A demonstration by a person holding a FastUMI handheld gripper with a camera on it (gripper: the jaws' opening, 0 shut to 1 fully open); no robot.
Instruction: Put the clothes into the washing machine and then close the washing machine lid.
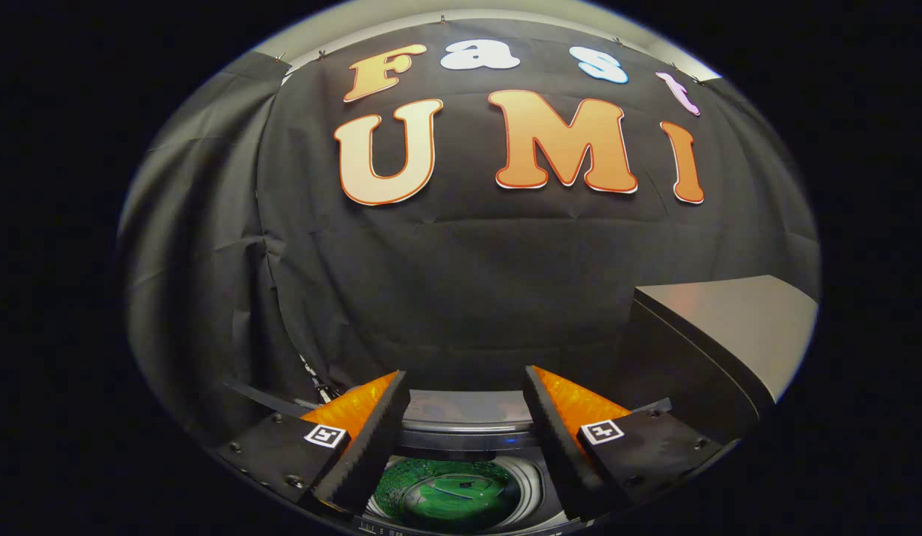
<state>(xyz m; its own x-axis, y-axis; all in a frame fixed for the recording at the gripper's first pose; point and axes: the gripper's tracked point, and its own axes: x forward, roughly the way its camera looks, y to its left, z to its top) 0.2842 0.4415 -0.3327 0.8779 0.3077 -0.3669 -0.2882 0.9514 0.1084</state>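
My gripper (pixel 467 374) is open, its two black serrated fingers (pixel 372 447) wide apart with nothing between them. Below and between the fingers lies the top-loading washing machine (pixel 468 438), its tub mouth (pixel 532 487) uncovered. Down in the tub sits a green patterned mass (pixel 431 487); I cannot tell for sure whether it is clothing. A grey panel (pixel 461 408), seemingly the lid folded up, stands at the machine's back, just beyond the fingertips. The gripper hovers above the opening, apart from everything.
A grey cabinet or box (pixel 729 320) with a flat top rises right of the machine, close to the right finger. The booth's black cloth wall (pixel 461 283) hangs just behind the machine. A dark bar and cables (pixel 312 387) show left of the left finger.
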